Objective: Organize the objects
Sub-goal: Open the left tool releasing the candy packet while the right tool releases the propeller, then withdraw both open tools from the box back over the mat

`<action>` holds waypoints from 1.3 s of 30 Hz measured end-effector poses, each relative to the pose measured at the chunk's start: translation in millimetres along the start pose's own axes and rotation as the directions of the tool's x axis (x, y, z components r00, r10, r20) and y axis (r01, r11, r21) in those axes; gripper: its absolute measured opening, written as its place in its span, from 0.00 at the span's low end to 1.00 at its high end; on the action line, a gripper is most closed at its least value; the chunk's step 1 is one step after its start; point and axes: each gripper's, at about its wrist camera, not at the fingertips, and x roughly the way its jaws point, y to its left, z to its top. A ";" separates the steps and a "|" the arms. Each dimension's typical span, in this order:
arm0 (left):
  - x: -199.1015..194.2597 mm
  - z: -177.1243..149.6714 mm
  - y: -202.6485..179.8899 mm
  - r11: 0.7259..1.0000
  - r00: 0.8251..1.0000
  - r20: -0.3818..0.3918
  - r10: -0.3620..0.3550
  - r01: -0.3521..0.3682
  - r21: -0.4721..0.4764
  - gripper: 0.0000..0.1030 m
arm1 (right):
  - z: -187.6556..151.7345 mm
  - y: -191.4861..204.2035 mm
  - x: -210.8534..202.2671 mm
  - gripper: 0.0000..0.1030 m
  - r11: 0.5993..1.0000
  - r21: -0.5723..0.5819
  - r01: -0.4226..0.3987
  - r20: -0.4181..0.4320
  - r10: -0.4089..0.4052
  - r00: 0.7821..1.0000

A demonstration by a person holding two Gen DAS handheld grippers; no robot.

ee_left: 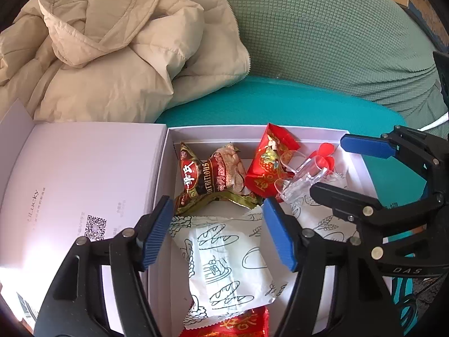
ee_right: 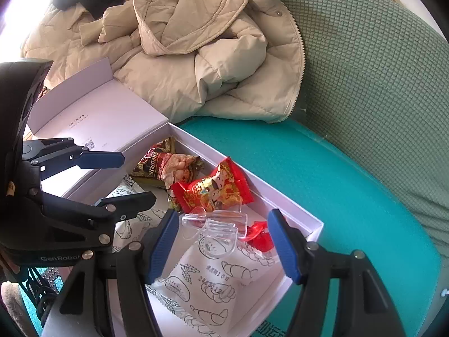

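Left gripper point(ee_left: 219, 234), black-framed with blue ribbed pads: jaws are spread, nothing pinched. A white bread packet printed with line-drawn loaves point(ee_left: 224, 266) is seen lying between the pads, untouched by either, its long axis running from near to far. The packet's near end is overlapped by a red and gold wrapper point(ee_left: 227, 326), cut off by the frame edge; its print cannot be read.

Right gripper point(ee_right: 223, 244), of the same make: jaws are likewise spread and empty. "GenRobot" is read on the left gripper's frame in the right wrist view, "DAS" on the right gripper's frame in the left wrist view. Just beyond the right pads a clear plastic clip point(ee_right: 217, 226) is found lying across a second white bread packet point(ee_right: 207, 283), on which a mirrored date-like print is too small to make out. A red plastic piece point(ee_right: 259, 236) beside the clip is partly hidden by it.

Container: a white rectangular cardboard box point(ee_right: 283, 206), holding all items listed. At its far end a brown and gold snack packet lettered "NUTRITIOUS" point(ee_left: 209, 181) is lodged, with a red festive sweet packet bearing a cartoon figure point(ee_right: 216, 192) to its right.

Lid: the opened white lid point(ee_left: 84, 185) is laid to the left, carrying a QR code and faint "LiLucky" lettering.

Surroundings: a teal seat cushion point(ee_right: 322, 185), a green waffle-textured backrest point(ee_left: 336, 33), and a crumpled beige quilted jacket point(ee_left: 112, 47) at far left.
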 end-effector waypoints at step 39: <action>-147.9 -21.8 -8.4 0.992 0.972 0.201 0.125 -0.118 -0.045 0.85 | -18.4 11.1 -106.1 0.81 0.983 0.154 0.100 0.157 -0.124 0.980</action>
